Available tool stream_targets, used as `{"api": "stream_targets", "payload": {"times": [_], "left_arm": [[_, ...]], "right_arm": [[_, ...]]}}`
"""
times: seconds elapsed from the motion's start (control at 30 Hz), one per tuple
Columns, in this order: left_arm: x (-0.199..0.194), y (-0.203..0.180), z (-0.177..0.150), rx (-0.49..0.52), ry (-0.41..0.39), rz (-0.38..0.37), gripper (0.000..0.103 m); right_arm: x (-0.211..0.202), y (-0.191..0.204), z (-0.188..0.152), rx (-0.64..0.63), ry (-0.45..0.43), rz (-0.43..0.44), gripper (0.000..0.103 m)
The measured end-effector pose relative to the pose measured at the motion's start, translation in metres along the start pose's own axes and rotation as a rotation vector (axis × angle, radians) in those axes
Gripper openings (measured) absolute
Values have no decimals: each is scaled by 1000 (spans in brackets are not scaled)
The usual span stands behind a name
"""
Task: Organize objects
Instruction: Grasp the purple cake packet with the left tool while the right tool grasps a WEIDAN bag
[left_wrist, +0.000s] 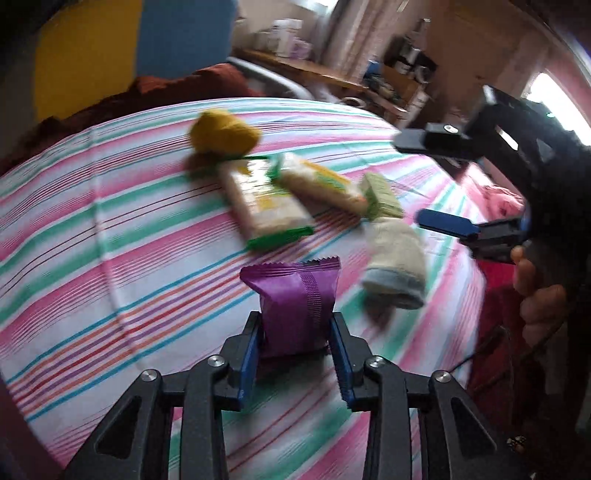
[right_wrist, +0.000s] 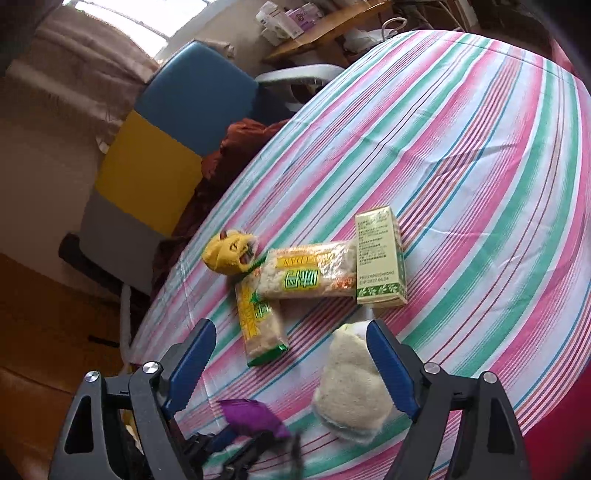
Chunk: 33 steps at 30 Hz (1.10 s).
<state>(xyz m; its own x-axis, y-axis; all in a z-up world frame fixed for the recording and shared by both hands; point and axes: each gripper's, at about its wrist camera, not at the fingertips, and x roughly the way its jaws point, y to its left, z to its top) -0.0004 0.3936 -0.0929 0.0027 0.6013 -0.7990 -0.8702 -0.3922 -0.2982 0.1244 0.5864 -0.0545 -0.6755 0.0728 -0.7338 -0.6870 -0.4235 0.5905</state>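
Observation:
My left gripper (left_wrist: 295, 321) is shut on a purple snack packet (left_wrist: 295, 299) and holds it above the striped cloth (left_wrist: 110, 240); the packet also shows in the right wrist view (right_wrist: 251, 415). My right gripper (right_wrist: 291, 332) is open and empty above a cream sock (right_wrist: 351, 384); it also shows in the left wrist view (left_wrist: 410, 181). Two rice cracker packs (right_wrist: 310, 273) (right_wrist: 258, 325), a green box (right_wrist: 378, 258) and a yellow sock (right_wrist: 229, 251) lie clustered on the cloth.
The bed edge drops off to a wooden floor (right_wrist: 44, 332). A yellow and blue cushion (right_wrist: 155, 147) and a rust-red blanket (right_wrist: 229, 147) lie past the far edge. A cluttered wooden shelf (left_wrist: 303, 66) stands behind.

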Motion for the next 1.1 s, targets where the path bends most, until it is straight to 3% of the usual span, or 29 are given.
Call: {"api": "stream_targets", "payload": {"times": [0.1, 0.23, 0.4, 0.57, 0.73, 0.83, 0.87, 0.97, 1.1], "left_arm": [[7, 8, 5, -13, 10, 42, 41], [17, 3, 11, 53, 2, 99, 42], [13, 12, 5, 41, -45, 65, 42], [11, 20, 0, 19, -71, 30, 42], [7, 30, -3, -14, -82, -2, 42], [5, 28, -4, -8, -85, 4, 42], [4, 28, -5, -8, -86, 6, 42], [3, 25, -6, 3, -90, 18, 42], [8, 17, -3, 30, -92, 53, 40]], "right_arm": [[7, 12, -2, -85, 48, -61, 85], [17, 36, 6, -287, 117, -164, 85], [38, 69, 24, -668, 168, -296, 85], [87, 77, 25, -944, 332, -373, 85], [130, 72, 27, -1027, 400, -449, 85], [138, 64, 39, -956, 415, -377, 83], [137, 63, 41, -934, 426, -352, 70], [131, 64, 39, -925, 418, -323, 47], [116, 63, 37, -876, 371, -322, 46]]}}
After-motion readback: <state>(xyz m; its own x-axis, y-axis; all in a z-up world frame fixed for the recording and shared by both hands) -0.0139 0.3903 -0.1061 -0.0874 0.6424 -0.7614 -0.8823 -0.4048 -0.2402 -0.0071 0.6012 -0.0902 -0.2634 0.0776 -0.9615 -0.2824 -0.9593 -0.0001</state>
